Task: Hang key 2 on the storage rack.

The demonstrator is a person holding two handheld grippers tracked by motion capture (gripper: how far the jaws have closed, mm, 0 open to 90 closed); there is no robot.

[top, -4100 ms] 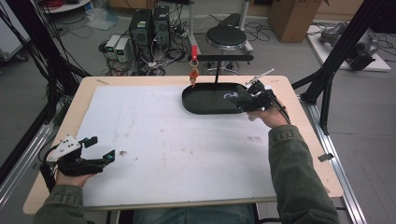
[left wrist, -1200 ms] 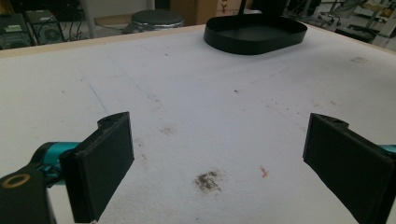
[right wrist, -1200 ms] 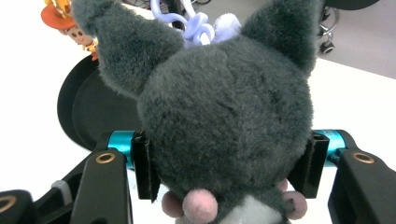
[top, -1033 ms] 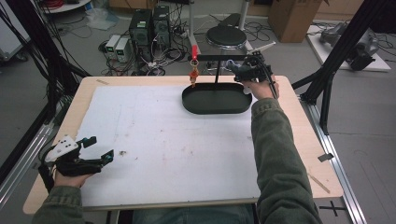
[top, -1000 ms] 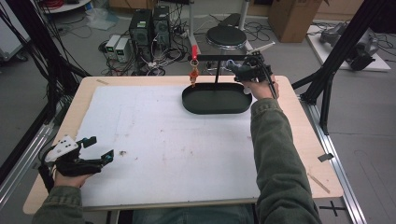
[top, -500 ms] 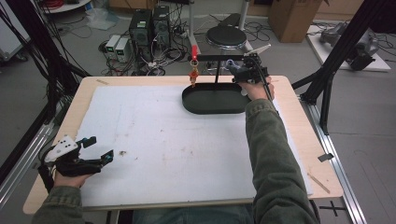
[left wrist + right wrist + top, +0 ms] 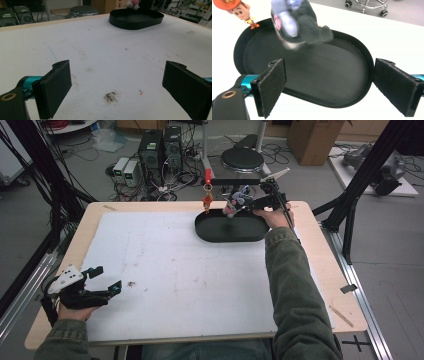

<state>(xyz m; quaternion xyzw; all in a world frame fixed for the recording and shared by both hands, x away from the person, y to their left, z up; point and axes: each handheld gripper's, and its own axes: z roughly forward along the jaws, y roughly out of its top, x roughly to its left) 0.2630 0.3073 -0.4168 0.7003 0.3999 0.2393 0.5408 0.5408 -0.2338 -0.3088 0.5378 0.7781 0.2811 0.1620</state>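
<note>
Currently you are holding the right gripper (image 7: 248, 205) over the far right part of the table (image 7: 320, 265), above the black tray (image 7: 231, 226). Its jaws are standing wide apart in the right gripper view, gripping nothing, with the tray (image 7: 352, 82) lying between and below them. A grey plush toy (image 7: 298, 23) is hanging in the air over the tray's far half, blurred, clear of both jaws; in the high view the toy (image 7: 235, 202) is showing just ahead of the gripper, above the tray's back rim. A small cowboy figure (image 7: 238, 11) is hanging beside the tray's far left edge, and in the high view this figure (image 7: 207, 200) is dangling from a black bar (image 7: 235, 181). You are resting the left gripper (image 7: 102, 279) on the white mat (image 7: 175, 270) at the near left corner, well apart from the tray. Its jaws are also standing wide apart, empty, over a stained patch (image 7: 110, 96) of mat.
</note>
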